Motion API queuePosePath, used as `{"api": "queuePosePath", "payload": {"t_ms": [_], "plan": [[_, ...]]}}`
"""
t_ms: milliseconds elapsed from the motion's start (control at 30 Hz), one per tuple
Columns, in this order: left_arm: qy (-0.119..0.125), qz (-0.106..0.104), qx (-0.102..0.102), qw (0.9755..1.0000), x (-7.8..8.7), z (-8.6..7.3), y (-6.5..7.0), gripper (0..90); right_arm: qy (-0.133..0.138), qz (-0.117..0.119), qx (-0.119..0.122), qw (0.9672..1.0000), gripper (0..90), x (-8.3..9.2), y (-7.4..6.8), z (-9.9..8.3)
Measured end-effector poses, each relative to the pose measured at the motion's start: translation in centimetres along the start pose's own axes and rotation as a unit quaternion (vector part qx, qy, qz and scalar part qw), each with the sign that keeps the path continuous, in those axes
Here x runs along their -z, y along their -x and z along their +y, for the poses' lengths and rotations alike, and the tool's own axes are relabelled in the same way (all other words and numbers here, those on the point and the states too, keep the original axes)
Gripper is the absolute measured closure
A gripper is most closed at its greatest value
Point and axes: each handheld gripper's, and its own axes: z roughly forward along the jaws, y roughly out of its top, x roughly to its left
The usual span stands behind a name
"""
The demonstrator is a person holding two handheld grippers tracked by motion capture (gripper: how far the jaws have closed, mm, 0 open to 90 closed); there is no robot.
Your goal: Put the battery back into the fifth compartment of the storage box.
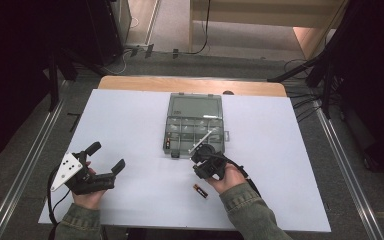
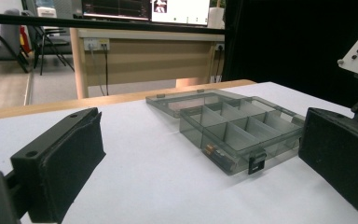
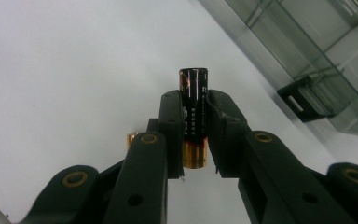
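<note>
- The battery [image 3: 194, 119] was held clamped between the right gripper [image 3: 195, 135] jaws
- It was best kept level over the open organiser box [image 1: 195, 127]
- The left gripper [image 1: 105, 159] stood wide open, empty

The right gripper [image 3: 196, 135] clamps a battery [image 3: 194, 116] (black, copper-ended) above the white table [image 3: 65, 70], near the clear box [image 3: 317, 56].

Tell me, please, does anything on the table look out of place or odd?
One battery lies loose on the white table, outside the open organiser box. The right hand-held gripper holds another battery. Nothing looks spilled or damaged.
</note>
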Motion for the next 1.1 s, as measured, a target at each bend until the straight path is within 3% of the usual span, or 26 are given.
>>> {"api": "queuePosePath", "payload": {"t_ms": [500,633,867,1100], "plan": [[-0.004,-0.008,0.006,0.9999,-0.2,-0.1,-0.1,0.0,0.02,0.01,-0.017,0.9996,77.5,-0.4,-0.5,4.0],[-0.004,-0.007,0.008,0.9999,-0.2,-0.1,-0.1,0.0,0.025,0.011,-0.042,0.9988,77.5,-0.8,-0.4,5.1],[-0.008,-0.011,0.011,0.9999,-0.3,-0.1,-0.2,0.0,0.025,0.002,-0.051,0.9984,77.5,-1.2,-0.3,5.8],[-0.009,-0.011,0.011,0.9998,-0.3,-0.1,-0.2,0.0,0.047,0.034,-0.098,0.9935,77.6,-1.0,0.6,6.3]]}}
